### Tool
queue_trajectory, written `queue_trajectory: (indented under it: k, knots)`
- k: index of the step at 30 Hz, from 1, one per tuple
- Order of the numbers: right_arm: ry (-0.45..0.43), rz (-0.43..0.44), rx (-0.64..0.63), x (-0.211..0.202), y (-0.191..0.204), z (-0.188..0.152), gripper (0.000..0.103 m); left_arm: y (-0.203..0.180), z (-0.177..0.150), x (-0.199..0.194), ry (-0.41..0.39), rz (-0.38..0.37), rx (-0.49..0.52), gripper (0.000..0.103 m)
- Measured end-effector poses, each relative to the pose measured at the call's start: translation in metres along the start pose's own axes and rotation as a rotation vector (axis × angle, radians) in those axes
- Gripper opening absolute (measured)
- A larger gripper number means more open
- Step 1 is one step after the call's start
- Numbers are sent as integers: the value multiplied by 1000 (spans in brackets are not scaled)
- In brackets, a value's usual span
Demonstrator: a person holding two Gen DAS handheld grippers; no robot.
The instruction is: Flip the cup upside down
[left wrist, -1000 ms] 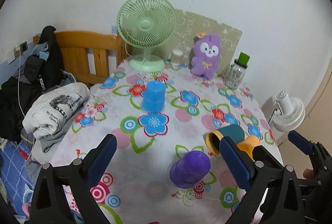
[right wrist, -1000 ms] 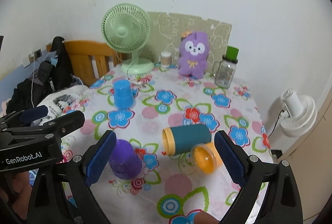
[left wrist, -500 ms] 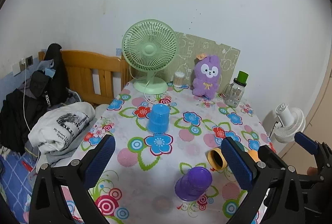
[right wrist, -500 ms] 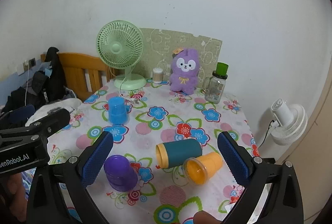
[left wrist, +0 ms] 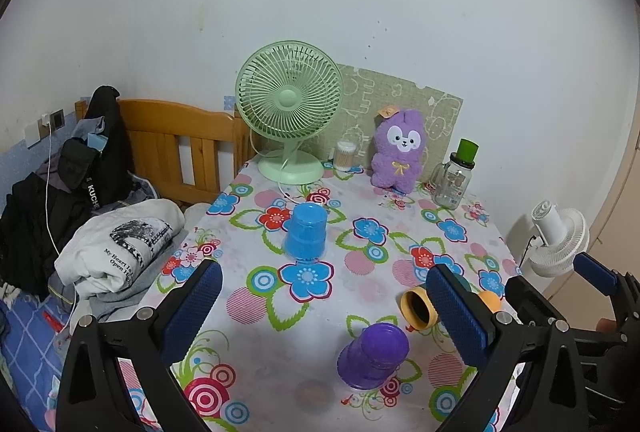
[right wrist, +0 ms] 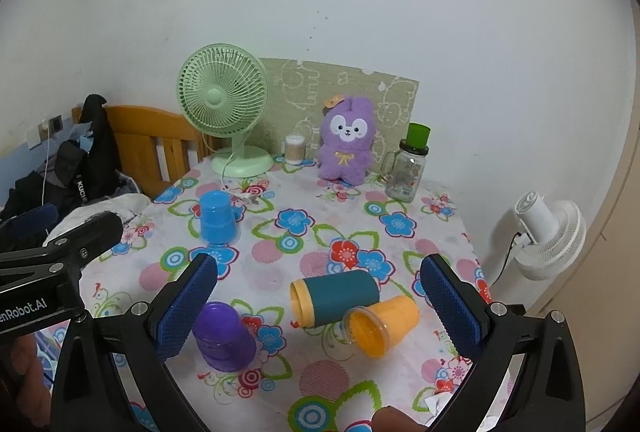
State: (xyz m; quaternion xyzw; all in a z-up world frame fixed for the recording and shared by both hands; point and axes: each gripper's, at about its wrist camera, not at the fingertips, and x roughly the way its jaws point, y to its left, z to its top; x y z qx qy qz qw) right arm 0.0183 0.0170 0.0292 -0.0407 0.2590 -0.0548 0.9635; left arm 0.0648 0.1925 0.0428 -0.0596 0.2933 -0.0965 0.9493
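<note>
A purple cup (left wrist: 374, 356) (right wrist: 223, 338) and a blue cup (left wrist: 306, 236) (right wrist: 217, 217) stand upside down on the flowered tablecloth (left wrist: 260, 316) (right wrist: 280, 272). A teal cup with a yellow rim (right wrist: 336, 297) (left wrist: 418, 310) and an orange cup (right wrist: 382, 324) (left wrist: 489, 301) lie on their sides, touching. My left gripper (left wrist: 326, 306) is open and empty above the near table. My right gripper (right wrist: 320, 306) is open and empty, with the lying cups between its fingers in view.
A green desk fan (left wrist: 289, 108) (right wrist: 225, 110), purple plush toy (left wrist: 398, 150) (right wrist: 346, 144), glass jar with green lid (left wrist: 454, 174) (right wrist: 408, 162) and small cotton swab container (right wrist: 295, 149) line the back edge. Folded clothes (left wrist: 120, 248) and a wooden headboard (left wrist: 180, 148) lie left; a white fan (right wrist: 548, 232) stands right.
Both grippers have pulled back and risen from the table, so the cups look smaller and farther. All cups stay where they were. Both stay open.
</note>
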Motion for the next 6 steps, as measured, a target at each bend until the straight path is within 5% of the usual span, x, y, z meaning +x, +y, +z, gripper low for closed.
queue_trajectory:
  k: [6]
  knots:
    - [2, -1, -5, 0, 0, 0, 102, -3, 0, 0, -11, 6, 19, 103]
